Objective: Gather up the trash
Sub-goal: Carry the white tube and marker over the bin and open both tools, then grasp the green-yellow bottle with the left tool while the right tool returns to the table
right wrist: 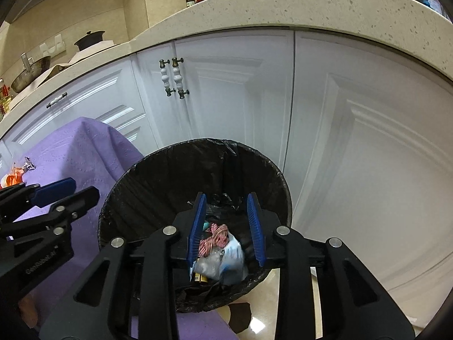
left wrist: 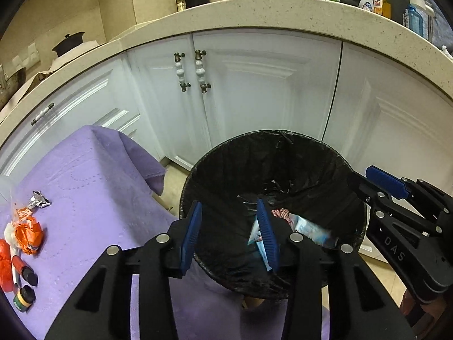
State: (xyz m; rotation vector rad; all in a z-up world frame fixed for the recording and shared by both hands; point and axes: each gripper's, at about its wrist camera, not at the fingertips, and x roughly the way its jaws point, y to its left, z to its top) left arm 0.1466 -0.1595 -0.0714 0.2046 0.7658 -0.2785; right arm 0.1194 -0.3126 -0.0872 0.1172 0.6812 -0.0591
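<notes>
Orange wrappers [left wrist: 28, 233] lay on the purple table [left wrist: 93, 187] at nine o'clock. Left gripper [left wrist: 230, 235] and right gripper [right wrist: 228, 228], fingers spread and empty, hovered over the bin [left wrist: 215, 175]. Drop apparently done; next, probably fetch wrappers.

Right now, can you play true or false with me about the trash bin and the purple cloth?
1. The trash bin has a black bag in it. True.
2. The bin is empty. False: a red striped wrapper and a pale blue packet lie inside.
3. The left gripper is open. True.
4. The purple cloth has no trash on it. False: an orange wrapper and a silver foil scrap lie there.
5. The right gripper squeezes a bottle. False: it is open, holding nothing.
</notes>
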